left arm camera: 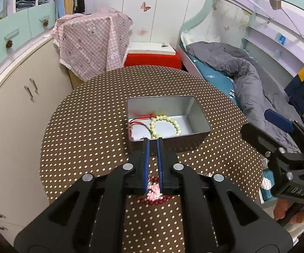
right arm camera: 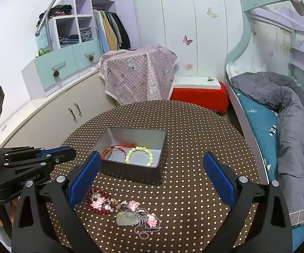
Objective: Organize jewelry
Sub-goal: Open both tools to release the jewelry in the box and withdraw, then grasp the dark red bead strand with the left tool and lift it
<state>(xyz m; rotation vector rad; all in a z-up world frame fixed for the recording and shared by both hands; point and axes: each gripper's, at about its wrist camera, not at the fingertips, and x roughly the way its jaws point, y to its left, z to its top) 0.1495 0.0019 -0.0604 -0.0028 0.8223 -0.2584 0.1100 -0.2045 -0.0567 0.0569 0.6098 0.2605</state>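
The round dotted worktop (right arm camera: 194, 130) carries everything, so both grippers reach it from the near edge. The tin (right arm camera: 130, 177) sits open near the middle, as the place jewelry goes: a pale bead bracelet (right arm camera: 140, 155) and a red cord (right arm camera: 115, 148) already lie inside. The rest, a pile (right arm camera: 122, 209) of dark red beads, pink charms and a ball chain, is loose on the worktop just in front of the tin.

The right gripper (right arm camera: 152, 179) hangs back with its jaws spread wide and empty, I'd guess keeping clear. The left gripper (left arm camera: 153, 141) has its jaws nearly closed, tips at the tin's near rim; pink charms show beneath them, but I cannot tell whether they are held.

Its side reads "GenRobot.AI"; the right's shows "DAS".
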